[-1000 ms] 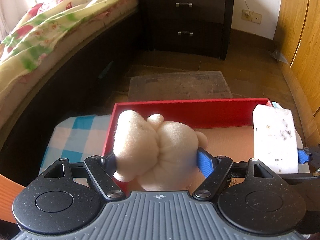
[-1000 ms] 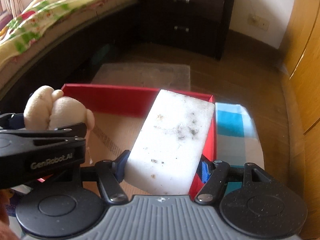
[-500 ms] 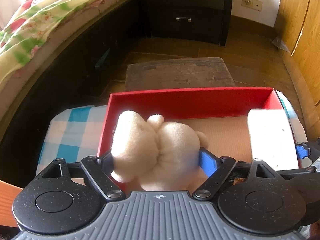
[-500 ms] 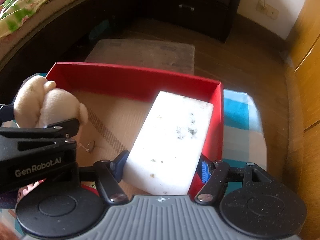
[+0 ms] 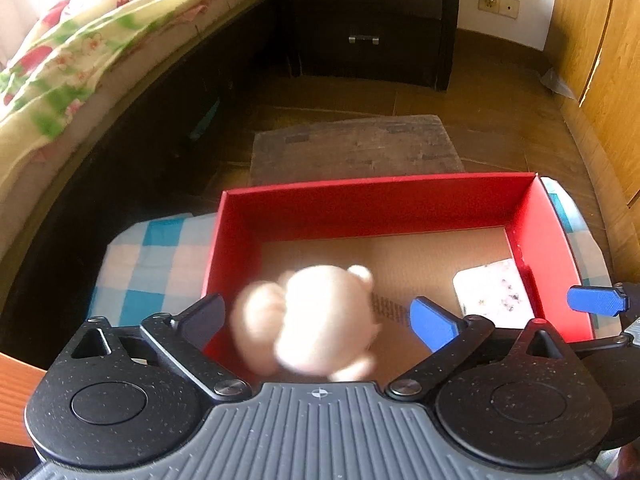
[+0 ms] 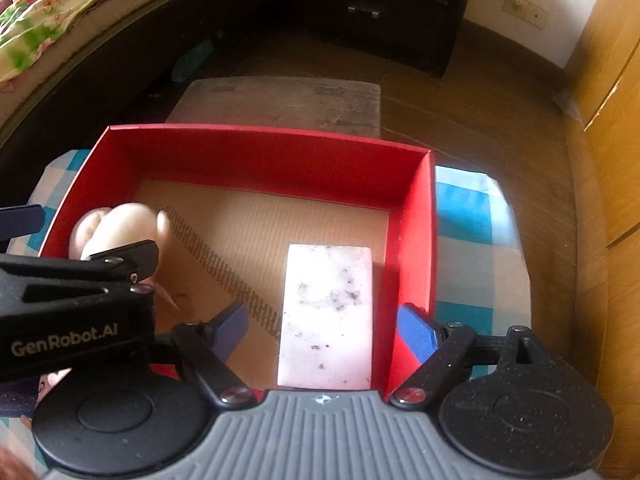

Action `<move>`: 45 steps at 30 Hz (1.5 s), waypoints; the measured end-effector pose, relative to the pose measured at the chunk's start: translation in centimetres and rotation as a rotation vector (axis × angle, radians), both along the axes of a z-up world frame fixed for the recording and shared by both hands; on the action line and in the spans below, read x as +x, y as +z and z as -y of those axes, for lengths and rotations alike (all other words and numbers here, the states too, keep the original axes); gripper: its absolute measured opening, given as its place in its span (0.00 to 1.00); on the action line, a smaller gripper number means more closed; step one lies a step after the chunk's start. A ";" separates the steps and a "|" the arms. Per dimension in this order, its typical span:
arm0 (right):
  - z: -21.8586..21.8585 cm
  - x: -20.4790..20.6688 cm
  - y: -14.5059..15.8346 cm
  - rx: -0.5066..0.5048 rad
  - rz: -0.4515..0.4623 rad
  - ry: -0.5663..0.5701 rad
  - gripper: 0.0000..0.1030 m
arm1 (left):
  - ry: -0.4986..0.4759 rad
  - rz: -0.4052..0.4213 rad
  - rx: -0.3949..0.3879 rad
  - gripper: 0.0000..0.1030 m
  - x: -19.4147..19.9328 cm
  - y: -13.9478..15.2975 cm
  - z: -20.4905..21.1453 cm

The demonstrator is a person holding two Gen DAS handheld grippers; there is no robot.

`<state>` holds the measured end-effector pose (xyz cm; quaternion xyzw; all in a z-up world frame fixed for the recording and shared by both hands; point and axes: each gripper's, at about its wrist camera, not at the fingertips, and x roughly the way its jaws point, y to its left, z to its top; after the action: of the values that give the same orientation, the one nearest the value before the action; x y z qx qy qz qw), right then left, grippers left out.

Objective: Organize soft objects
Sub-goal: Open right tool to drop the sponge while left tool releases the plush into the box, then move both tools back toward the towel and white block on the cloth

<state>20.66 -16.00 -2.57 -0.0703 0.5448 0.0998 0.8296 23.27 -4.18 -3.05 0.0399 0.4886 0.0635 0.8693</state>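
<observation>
In red box (image 6: 280,160): speckled white sponge (image 6: 326,316), blurred cream plush (image 5: 316,320).

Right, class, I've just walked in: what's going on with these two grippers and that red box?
A person with two handheld grippers is dropping soft things into the red box, which sits on a blue checked cloth. The left gripper is opening, and the cream plush toy, blurred, is free between its fingers. The right gripper is opening too; the white sponge lies on the box floor by the right wall.
</observation>
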 end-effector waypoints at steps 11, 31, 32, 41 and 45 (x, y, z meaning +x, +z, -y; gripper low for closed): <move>0.7 -2.7 2.9 0.041 0.041 0.002 0.60 | -0.005 0.032 -0.012 0.95 -2.6 2.5 0.5; 2.7 -12.8 6.8 0.179 0.092 0.028 0.60 | -0.066 0.152 -0.002 0.95 -13.1 5.9 2.4; 2.8 -13.4 6.7 0.176 0.093 0.031 0.60 | -0.071 0.152 -0.005 0.95 -13.6 5.8 2.6; 4.2 -18.1 4.8 0.166 0.083 0.018 0.61 | -0.099 0.115 -0.068 0.95 -17.9 3.8 3.1; 5.1 -19.3 3.8 0.155 0.067 0.010 0.61 | -0.082 0.063 -0.125 0.95 -18.7 2.1 2.3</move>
<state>1.34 -21.07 1.22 -0.0121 0.5071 0.1432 0.8499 4.61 -6.52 -0.94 0.0035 0.4618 -0.0016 0.8870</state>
